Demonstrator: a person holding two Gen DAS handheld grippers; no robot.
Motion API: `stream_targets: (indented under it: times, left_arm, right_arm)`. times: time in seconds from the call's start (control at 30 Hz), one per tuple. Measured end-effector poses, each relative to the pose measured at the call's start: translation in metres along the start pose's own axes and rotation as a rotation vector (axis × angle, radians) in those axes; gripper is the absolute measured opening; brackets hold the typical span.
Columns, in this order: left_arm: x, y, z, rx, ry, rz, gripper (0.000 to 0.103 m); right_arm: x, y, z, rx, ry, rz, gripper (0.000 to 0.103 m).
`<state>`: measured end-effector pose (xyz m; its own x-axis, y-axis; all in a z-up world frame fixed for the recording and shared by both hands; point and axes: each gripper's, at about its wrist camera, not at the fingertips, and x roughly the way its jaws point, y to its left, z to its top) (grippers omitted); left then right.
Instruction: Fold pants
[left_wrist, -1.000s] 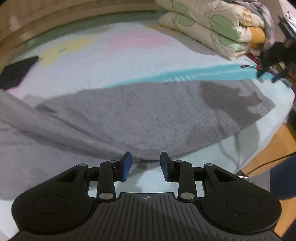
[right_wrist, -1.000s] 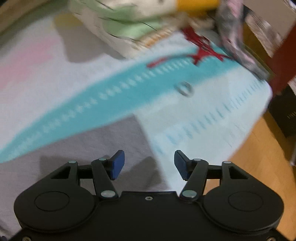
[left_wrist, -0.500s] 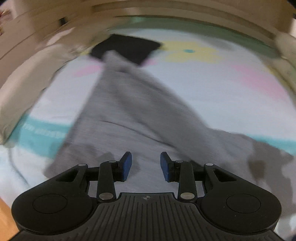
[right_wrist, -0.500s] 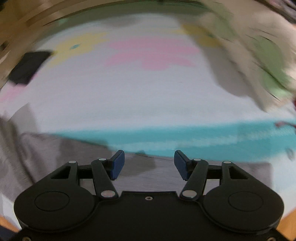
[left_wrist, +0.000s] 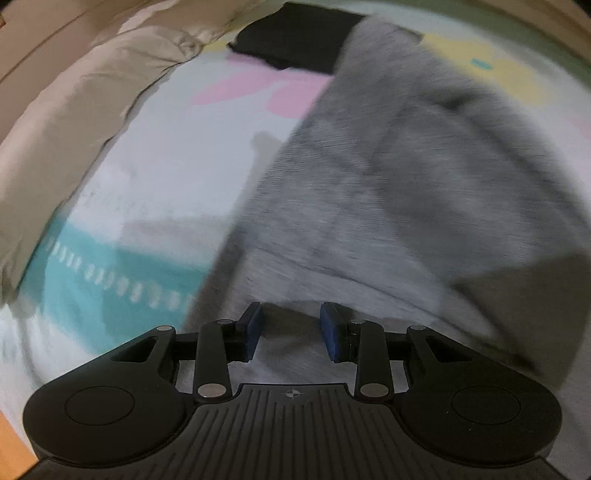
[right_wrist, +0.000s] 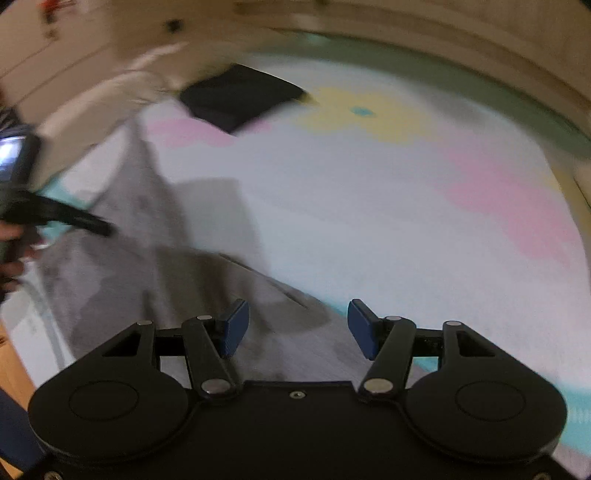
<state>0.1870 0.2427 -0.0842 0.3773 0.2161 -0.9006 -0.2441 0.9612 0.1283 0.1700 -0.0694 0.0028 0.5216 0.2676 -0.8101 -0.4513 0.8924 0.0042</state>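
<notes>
Grey fleece pants (left_wrist: 388, 192) lie spread on the bed (left_wrist: 173, 155), running from the left hand-held gripper (left_wrist: 291, 328) up toward twelve o'clock, where a black cloth (left_wrist: 295, 33) sits. Both tools hang empty: the left's blue pads apart over the fabric, the right hand-held gripper (right_wrist: 298, 328) wider, over the pants' edge (right_wrist: 155, 280). Judging by this, it's the reach between folds; next, each needs an edge to pinch.
</notes>
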Motion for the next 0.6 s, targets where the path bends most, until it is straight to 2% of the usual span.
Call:
stream_targets:
  times: [0.07, 0.1, 0.17, 0.27, 0.4, 0.47, 0.53, 0.57, 0.6]
  left_arm:
    - [0.004, 0.009, 0.004, -0.040, 0.012, -0.025, 0.034]
    - [0.003, 0.011, 0.007, -0.048, 0.011, -0.032, 0.034]
    - [0.003, 0.011, 0.010, -0.028, 0.009, -0.031, 0.035]
    - [0.000, 0.007, 0.010, -0.018, 0.011, -0.024, 0.035]
    - [-0.002, 0.011, 0.009, -0.024, 0.011, -0.045, 0.035]
    - [-0.004, 0.017, 0.009, -0.041, 0.015, -0.061, 0.035]
    - [-0.003, 0.026, 0.013, -0.061, 0.023, -0.065, 0.035]
    - [-0.005, 0.030, 0.013, -0.075, 0.026, -0.055, 0.035]
    - [-0.010, 0.037, 0.014, -0.093, 0.027, -0.042, 0.035]
  right_arm:
    - [0.000, 0.019, 0.006, -0.046, -0.031, 0.031, 0.070]
    - [0.001, 0.029, 0.010, -0.069, -0.048, 0.043, 0.078]
    - [0.005, 0.046, 0.020, -0.093, -0.083, 0.055, 0.083]
    - [0.018, 0.067, 0.029, -0.123, -0.111, 0.059, 0.083]
    - [0.041, 0.086, 0.037, -0.168, -0.078, 0.084, 0.083]
    - [0.053, 0.098, 0.040, -0.208, -0.070, 0.054, 0.083]
    - [0.064, 0.111, 0.044, -0.246, -0.080, 0.016, 0.078]
    - [0.070, 0.117, 0.045, -0.267, -0.070, -0.001, 0.061]
    - [0.073, 0.121, 0.045, -0.283, -0.051, 0.001, 0.021]
